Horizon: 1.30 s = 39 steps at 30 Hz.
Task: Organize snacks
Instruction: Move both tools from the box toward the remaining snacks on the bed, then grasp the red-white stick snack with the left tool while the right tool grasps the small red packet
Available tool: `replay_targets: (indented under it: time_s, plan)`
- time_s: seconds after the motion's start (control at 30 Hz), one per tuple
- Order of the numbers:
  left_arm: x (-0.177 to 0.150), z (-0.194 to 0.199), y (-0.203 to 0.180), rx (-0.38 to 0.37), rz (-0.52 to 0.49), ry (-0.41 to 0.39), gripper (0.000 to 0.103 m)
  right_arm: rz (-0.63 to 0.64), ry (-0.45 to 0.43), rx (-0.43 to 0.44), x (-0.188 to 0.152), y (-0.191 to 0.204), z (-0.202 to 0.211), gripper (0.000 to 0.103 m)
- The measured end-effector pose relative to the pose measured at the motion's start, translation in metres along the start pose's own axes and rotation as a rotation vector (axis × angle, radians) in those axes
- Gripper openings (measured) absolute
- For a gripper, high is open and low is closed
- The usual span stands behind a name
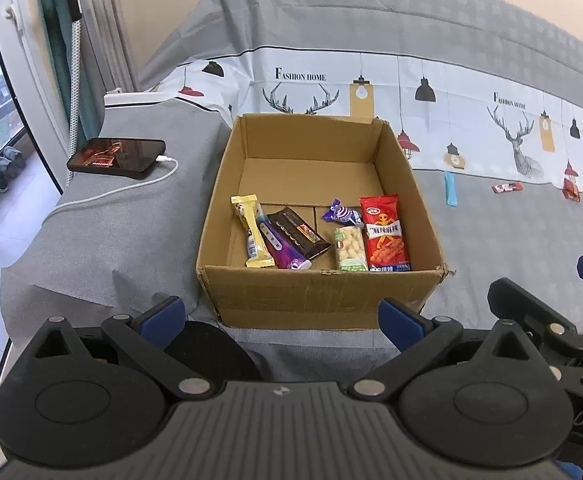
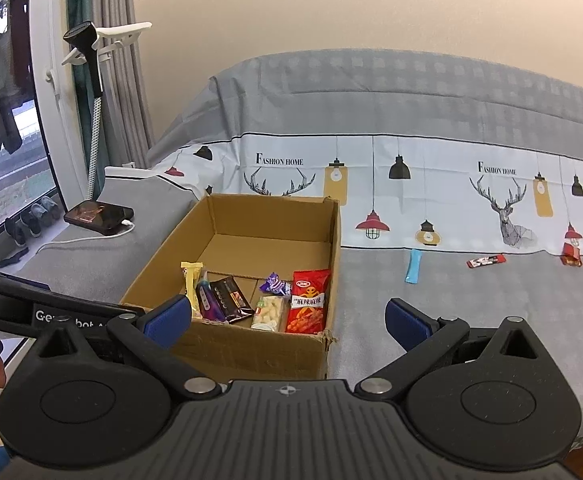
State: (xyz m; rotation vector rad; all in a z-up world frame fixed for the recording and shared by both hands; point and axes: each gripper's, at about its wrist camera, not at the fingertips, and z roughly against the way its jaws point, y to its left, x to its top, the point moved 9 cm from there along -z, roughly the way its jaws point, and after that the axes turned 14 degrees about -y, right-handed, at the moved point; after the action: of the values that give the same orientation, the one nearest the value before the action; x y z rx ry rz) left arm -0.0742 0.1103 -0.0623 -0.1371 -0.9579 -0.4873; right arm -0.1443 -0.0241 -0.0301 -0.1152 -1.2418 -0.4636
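Both hand-held grippers sit low at the near edge of the bed, the left hand-held gripper point(image 1: 281, 316) and right hand-held gripper point(image 2: 289, 316) each spread wide, blue pads apart, holding and touching nothing. Just ahead, the open brown cardboard box point(image 1: 323, 296) rests on the grey bedcover, six wrapped snacks lined along its near wall, likely gathered there for sorting. Farther right, well apart, a light blue stick packet point(image 2: 413, 266), a red-and-black bar point(image 2: 486, 261) and a small red packet point(image 2: 571, 255) lie loose, probably next.

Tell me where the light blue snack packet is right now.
The light blue packet lies on the bed right of the cardboard box, left of the red-and-black bar.
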Motion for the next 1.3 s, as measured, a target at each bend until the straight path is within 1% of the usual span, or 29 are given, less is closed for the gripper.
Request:
replay_targets:
  time_s: [0.17,0.27,0.37,0.5,0.6,0.73,0.87,0.97,1.07,1.13,1.17,1.23,1.3]
  plan:
    - [0.005,-0.008,-0.018,-0.016,-0.029,0.018,0.103,-0.034,-0.006,-0.024,-0.001,-0.020,-0.005,0.102]
    - [0.012,-0.018,-0.040,-0.037,-0.067,0.024,0.103,-0.058,-0.019,-0.068,-0.002,-0.045,-0.005,0.102]
    - [0.021,-0.030,-0.068,-0.066,-0.107,0.034,0.103,-0.084,-0.023,-0.133,-0.006,-0.080,-0.007,0.102]
    - [0.036,-0.052,-0.113,-0.117,-0.136,0.052,0.103,-0.119,-0.014,-0.248,-0.013,-0.144,-0.013,0.102]
    - [0.051,-0.073,-0.151,-0.152,-0.185,0.048,0.103,-0.138,-0.025,-0.343,-0.012,-0.204,-0.018,0.102]
    - [0.072,-0.115,-0.210,-0.244,-0.223,0.086,0.103,-0.176,-0.048,-0.444,-0.005,-0.290,-0.037,0.102]
    - [0.096,-0.173,-0.281,-0.327,-0.272,0.113,0.103,-0.236,-0.086,-0.534,0.007,-0.394,-0.079,0.102]
    - [0.106,-0.227,-0.342,-0.382,-0.354,0.125,0.103,-0.270,-0.082,-0.583,0.003,-0.469,-0.124,0.102]
    - [0.108,-0.283,-0.398,-0.431,-0.407,0.144,0.103,-0.320,-0.056,-0.619,-0.012,-0.537,-0.172,0.102]
    - [0.107,-0.319,-0.434,-0.474,-0.438,0.149,0.103,-0.326,-0.039,-0.640,-0.025,-0.578,-0.205,0.102]
    - [0.105,-0.336,-0.451,-0.487,-0.448,0.153,0.103,-0.316,-0.030,-0.665,-0.033,-0.600,-0.223,0.102]
    - [0.098,-0.365,-0.477,-0.516,-0.446,0.177,0.103,-0.321,-0.018,-0.718,-0.046,-0.637,-0.251,0.102]
    - [0.087,-0.392,-0.499,-0.547,-0.441,0.224,0.103,-0.359,0.021,-0.723,-0.062,-0.667,-0.280,0.102]
